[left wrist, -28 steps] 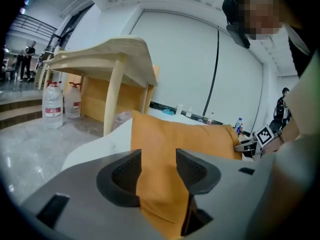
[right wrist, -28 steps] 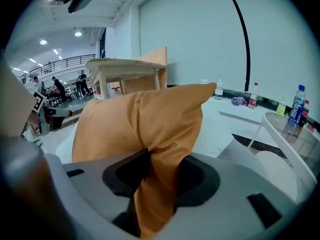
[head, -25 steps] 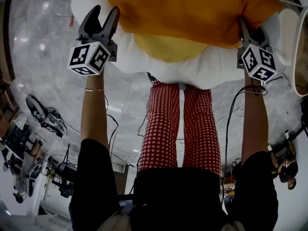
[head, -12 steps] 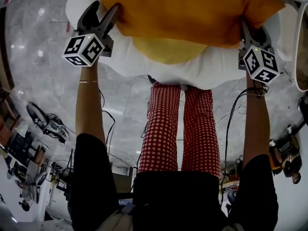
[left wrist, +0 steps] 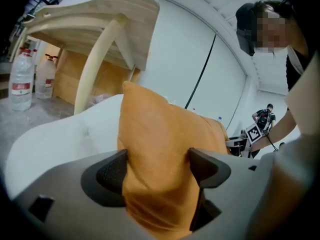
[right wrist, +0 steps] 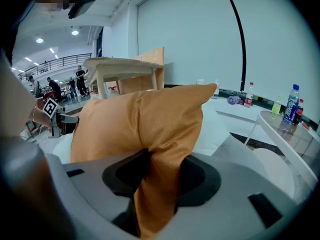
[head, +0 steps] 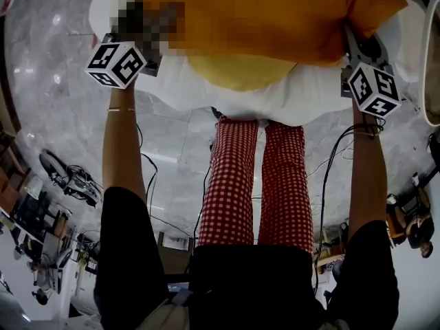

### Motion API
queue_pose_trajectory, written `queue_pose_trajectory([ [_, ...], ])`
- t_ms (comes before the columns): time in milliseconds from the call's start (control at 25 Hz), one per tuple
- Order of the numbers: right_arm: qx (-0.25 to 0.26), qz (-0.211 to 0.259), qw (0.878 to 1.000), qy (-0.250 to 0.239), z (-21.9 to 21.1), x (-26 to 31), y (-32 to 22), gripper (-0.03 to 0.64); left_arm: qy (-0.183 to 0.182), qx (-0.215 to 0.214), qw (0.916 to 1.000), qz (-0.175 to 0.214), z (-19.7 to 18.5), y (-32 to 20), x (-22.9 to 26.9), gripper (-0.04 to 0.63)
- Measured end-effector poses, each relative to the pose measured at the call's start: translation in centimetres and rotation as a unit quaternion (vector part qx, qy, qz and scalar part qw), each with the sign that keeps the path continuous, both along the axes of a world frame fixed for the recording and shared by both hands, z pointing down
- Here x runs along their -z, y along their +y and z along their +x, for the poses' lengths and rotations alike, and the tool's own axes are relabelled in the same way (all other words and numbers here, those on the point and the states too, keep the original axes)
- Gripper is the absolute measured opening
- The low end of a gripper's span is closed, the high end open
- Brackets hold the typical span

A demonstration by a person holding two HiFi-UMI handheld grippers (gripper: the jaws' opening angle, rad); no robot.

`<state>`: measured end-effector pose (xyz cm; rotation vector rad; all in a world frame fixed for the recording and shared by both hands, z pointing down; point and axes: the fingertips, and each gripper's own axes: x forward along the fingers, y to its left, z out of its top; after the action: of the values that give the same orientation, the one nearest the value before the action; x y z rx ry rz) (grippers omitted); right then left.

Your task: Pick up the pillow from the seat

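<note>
Reaching for the pillow (head: pixel 275 16) from both ends, we are in the grasping step, and only half of it is done. The pillow lies on the white seat (head: pixel 295 105) in front of our legs, and as far as we can judge it is not lifted yet, because its lower side rests on the cushion. The right gripper (right wrist: pixel 161 173) is clamped on the right edge of the pillow, with the orange cloth pinched into a fold between its two pads. The left gripper (left wrist: pixel 157 165) is not gripping. Its jaws have just been opening and now stand wide apart, with the left corner of the pillow between them. The cloth fills the gap and seems to brush the pads, but we see no pinch there. The next move, in our opinion, is to push the left gripper a little further over the corner and then close it firmly, so that enough cloth is caught. After that both hands should rise together at the same level, otherwise the soft pillow may sag or slip out on one side.
</note>
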<state>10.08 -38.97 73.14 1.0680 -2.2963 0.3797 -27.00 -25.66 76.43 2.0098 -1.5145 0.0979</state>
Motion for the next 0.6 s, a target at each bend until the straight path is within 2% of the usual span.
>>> queue_pose_trajectory([
  [240, 0.001, -0.002, 1.000, -0.002, 0.0, -0.1, 0.0, 0.183, -0.018, 0.036, 0.9992, 0.000, 0.1, 0.0, 0.1, 0.373],
  [600, -0.002, -0.004, 1.000, -0.006, 0.5, 0.0, 0.3, 0.183, -0.060, 0.065, 0.9961, -0.010, 1.0, 0.6, 0.9, 0.252],
])
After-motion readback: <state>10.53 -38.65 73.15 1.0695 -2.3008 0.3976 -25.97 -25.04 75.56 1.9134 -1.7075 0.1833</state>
